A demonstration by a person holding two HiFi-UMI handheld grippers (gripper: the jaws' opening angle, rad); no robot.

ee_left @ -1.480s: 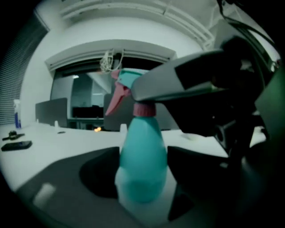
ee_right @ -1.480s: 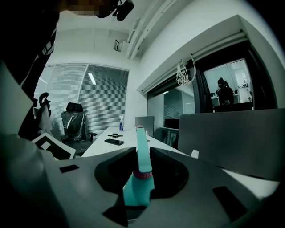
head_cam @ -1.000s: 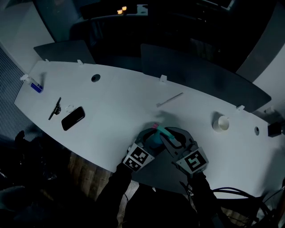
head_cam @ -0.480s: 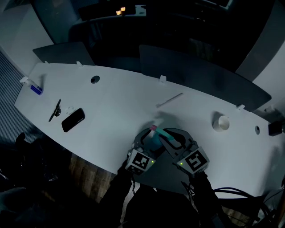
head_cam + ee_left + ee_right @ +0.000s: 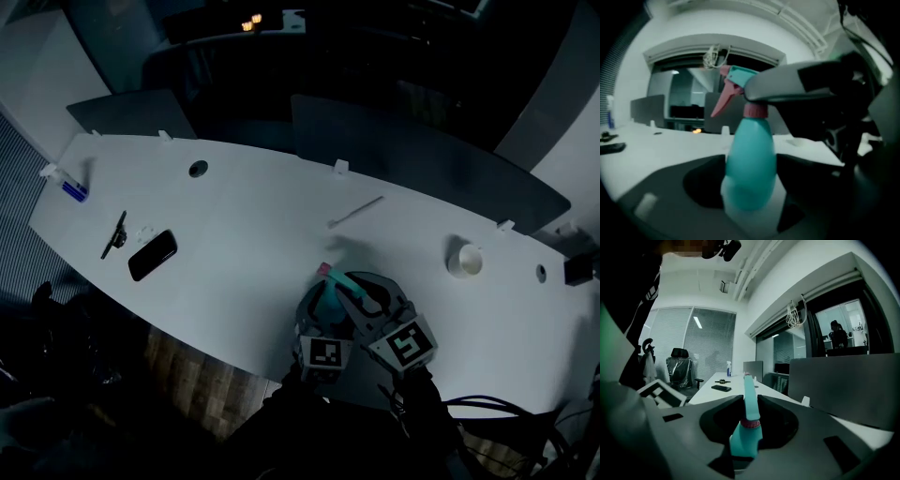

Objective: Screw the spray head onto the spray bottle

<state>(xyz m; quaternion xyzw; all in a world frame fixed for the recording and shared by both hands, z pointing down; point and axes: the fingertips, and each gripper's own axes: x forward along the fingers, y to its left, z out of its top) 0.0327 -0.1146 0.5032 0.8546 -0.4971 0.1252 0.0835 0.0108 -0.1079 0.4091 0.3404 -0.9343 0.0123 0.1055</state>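
Spray head (image 5: 751, 397) between right gripper (image 5: 750, 427) fingers, atop spray bottle (image 5: 750, 164); rod (image 5: 356, 210) beyond fingers; phone (image 5: 153, 254) far left, cup (image 5: 464, 260) right; all on table (image 5: 244, 216).

Left hand-held gripper (image 5: 319, 307) swung rightward round spray bottle (image 5: 750, 164), jaws just closing on it

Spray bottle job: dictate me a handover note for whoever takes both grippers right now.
Left gripper: its jaws have just been closing and now sit on the body of the spray bottle, which is upright near the front edge of the white table.
Right gripper: shut on the spray head, gripping its flat sides.
Done: the spray head sits on the bottle's neck, with the pink collar down on it.
Left: the pictures do not show how tight the collar is. Probably turn it until snug, then release both.
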